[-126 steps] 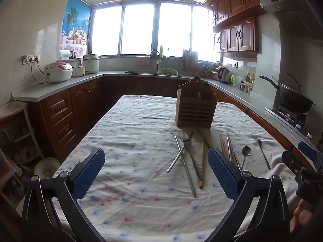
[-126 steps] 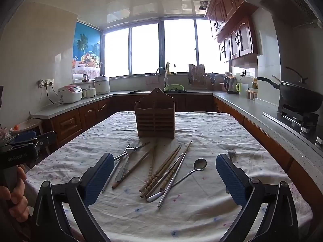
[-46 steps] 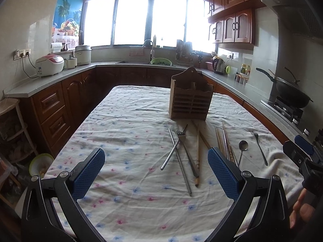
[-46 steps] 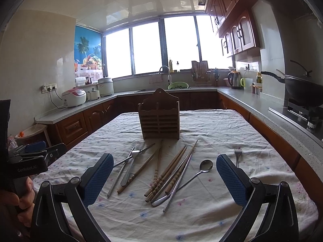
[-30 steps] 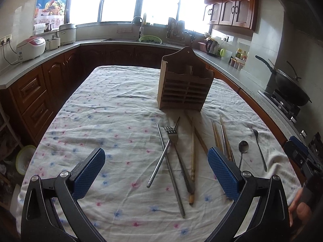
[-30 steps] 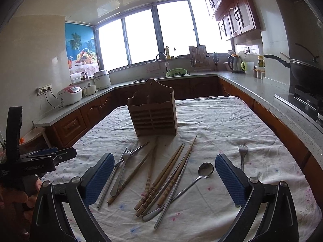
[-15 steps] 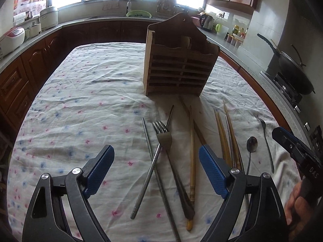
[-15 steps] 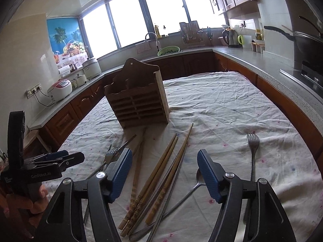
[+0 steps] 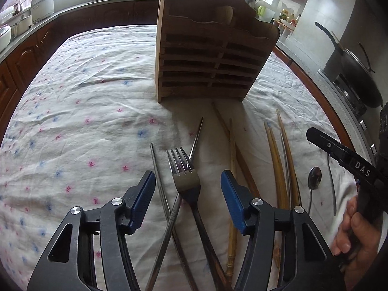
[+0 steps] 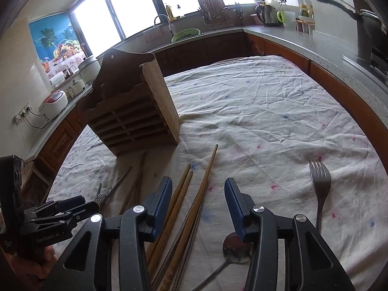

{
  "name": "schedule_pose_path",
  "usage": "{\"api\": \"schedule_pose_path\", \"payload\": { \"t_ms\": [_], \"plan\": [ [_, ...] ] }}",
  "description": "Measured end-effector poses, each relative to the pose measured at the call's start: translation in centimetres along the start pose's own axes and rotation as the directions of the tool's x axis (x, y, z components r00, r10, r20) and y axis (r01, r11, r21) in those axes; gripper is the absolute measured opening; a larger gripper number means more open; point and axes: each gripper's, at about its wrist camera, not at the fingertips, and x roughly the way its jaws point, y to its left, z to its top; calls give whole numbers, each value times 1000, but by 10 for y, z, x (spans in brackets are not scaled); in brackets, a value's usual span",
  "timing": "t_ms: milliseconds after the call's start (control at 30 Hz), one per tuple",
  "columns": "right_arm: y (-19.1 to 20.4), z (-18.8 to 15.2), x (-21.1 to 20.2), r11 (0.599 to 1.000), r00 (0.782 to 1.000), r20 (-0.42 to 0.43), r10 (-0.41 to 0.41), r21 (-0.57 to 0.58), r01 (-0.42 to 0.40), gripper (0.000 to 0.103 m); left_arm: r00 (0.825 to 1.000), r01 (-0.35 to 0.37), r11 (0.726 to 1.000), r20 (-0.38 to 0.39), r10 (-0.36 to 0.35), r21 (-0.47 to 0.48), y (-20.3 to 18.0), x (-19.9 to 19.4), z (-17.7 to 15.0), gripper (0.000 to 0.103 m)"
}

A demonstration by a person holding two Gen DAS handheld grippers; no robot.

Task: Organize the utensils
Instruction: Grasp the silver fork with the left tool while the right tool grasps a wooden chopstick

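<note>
A slatted wooden utensil holder (image 9: 211, 60) stands upright on the flowered tablecloth (image 9: 84, 126). In front of it lie a fork (image 9: 184, 169), crossed metal chopsticks (image 9: 157, 169), wooden chopsticks (image 9: 278, 157) and a spoon (image 9: 314, 177). My left gripper (image 9: 188, 191) hovers low over the fork with its jaws closing; the fork head and a metal chopstick lie between the pads, untouched. My right gripper (image 10: 197, 198) is also closing, astride the wooden chopsticks (image 10: 201, 189), its pads clear of them. The spoon (image 10: 235, 247) lies under its right finger, and a second fork (image 10: 320, 177) lies further right.
The holder (image 10: 131, 111) stands just beyond the utensils. A counter (image 10: 303, 41) with a kettle, a sink and a stove with a wok (image 9: 356, 82) wraps around the table. A hand (image 9: 356, 232) holds the right gripper at the table's right edge.
Both grippers have come forward and down toward the utensils, tilting more steeply. Their jaws have narrowed from wide open to about half.
</note>
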Motion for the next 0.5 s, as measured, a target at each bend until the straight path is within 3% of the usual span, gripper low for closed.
{"api": "schedule_pose_path", "payload": {
  "t_ms": [133,333,400,467,500],
  "plan": [
    [-7,10,23,999,999,-48,-16,28,18,38,999,15,1000,-36,-15,12,-2,11,3,38],
    [-6,24,62,999,992,-122,-43,20,46,34,997,33,999,-67,-33,0,4,19,4,24],
    [-5,26,72,998,989,-135,-57,12,59,28,996,52,999,-68,-53,-16,9,19,6,24],
    [-3,29,75,997,988,-135,-73,-4,73,8,996,62,998,-67,-63,-21,11,19,8,23],
    [-5,30,75,998,989,-136,-57,10,59,8,996,64,998,-67,-66,-23,12,19,8,22]
  ]
}}
